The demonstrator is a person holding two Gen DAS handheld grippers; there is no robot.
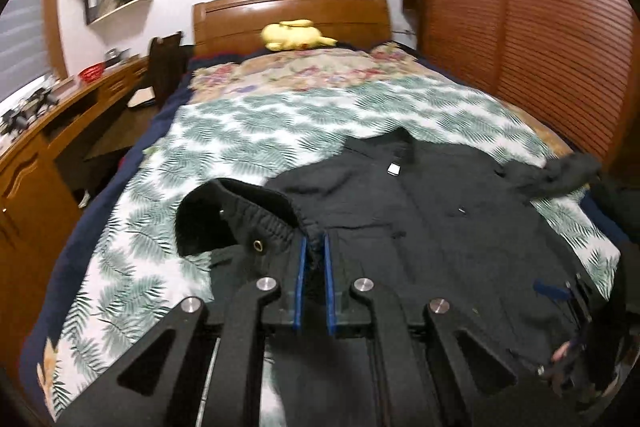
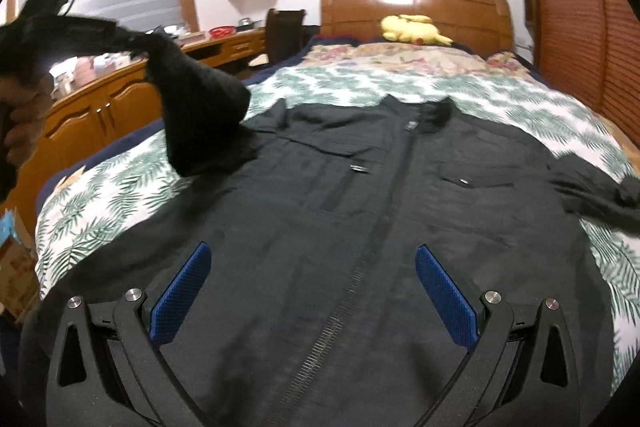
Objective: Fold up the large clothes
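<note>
A large black zip jacket point(image 2: 360, 211) lies front up on the bed, collar toward the headboard. My left gripper point(image 1: 315, 247) is shut on the jacket's left sleeve point(image 1: 240, 223) near its cuff and holds it lifted above the bed. In the right wrist view the left gripper point(image 2: 132, 41) holds that sleeve point(image 2: 200, 115) up at the left. My right gripper point(image 2: 312, 259) is open and empty, low over the jacket's lower front by the zip. The right sleeve point(image 2: 592, 187) lies spread to the right.
The bed has a leaf-print cover point(image 1: 256, 131) and a wooden headboard point(image 1: 292, 15) with a yellow plush toy point(image 1: 296, 35). A wooden desk point(image 1: 52, 131) with clutter runs along the left. A slatted wooden wardrobe point(image 1: 540, 27) stands at the right.
</note>
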